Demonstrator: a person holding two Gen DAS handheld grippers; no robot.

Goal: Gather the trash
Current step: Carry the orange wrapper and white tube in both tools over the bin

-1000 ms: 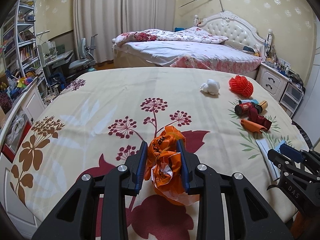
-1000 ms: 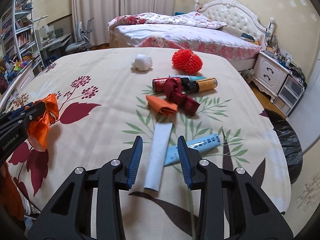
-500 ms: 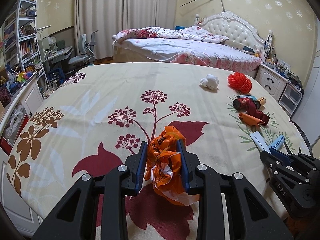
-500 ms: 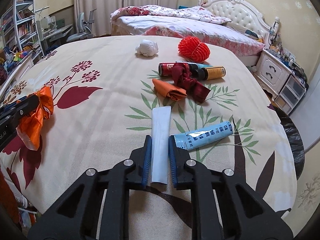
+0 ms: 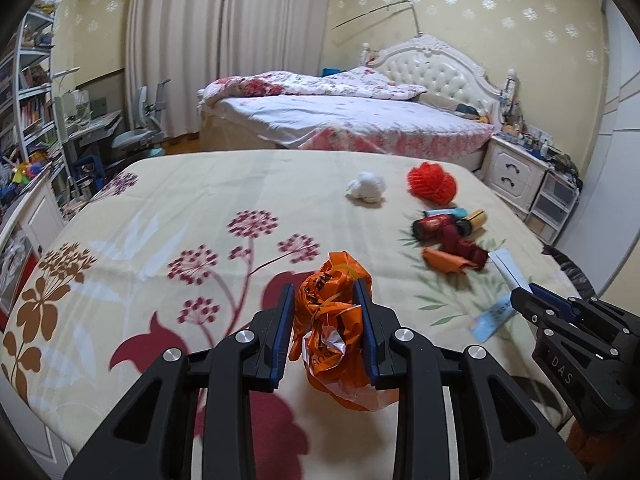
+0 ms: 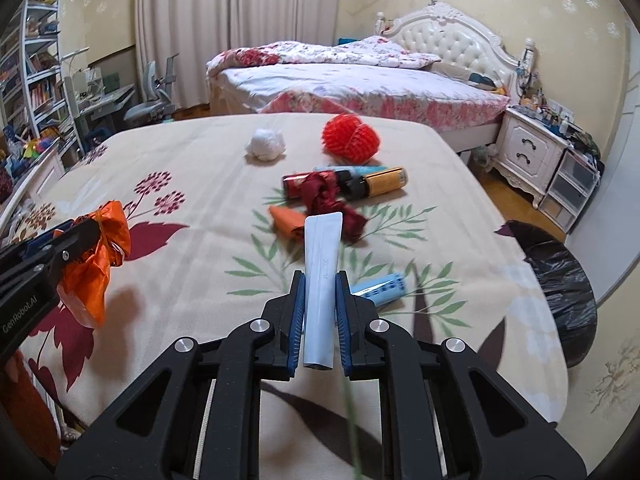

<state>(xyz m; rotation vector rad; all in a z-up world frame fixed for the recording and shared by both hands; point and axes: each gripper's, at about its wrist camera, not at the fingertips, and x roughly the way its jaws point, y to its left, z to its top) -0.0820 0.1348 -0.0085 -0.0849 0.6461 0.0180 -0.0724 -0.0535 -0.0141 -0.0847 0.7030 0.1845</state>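
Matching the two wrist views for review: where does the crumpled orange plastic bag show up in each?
Left wrist: orange plastic bag at lower centre, clamped in the left gripper.
Right wrist: same bag at the left edge, in that gripper seen side-on.
Shared landmark: red mesh ball near the cloth's far end.

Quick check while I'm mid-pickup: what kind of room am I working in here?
Almost certainly a home bedroom. A made-up bed with a tufted white headboard stands at the back, a white nightstand sits beside it, and a desk with a chair and bookshelves line the left wall.
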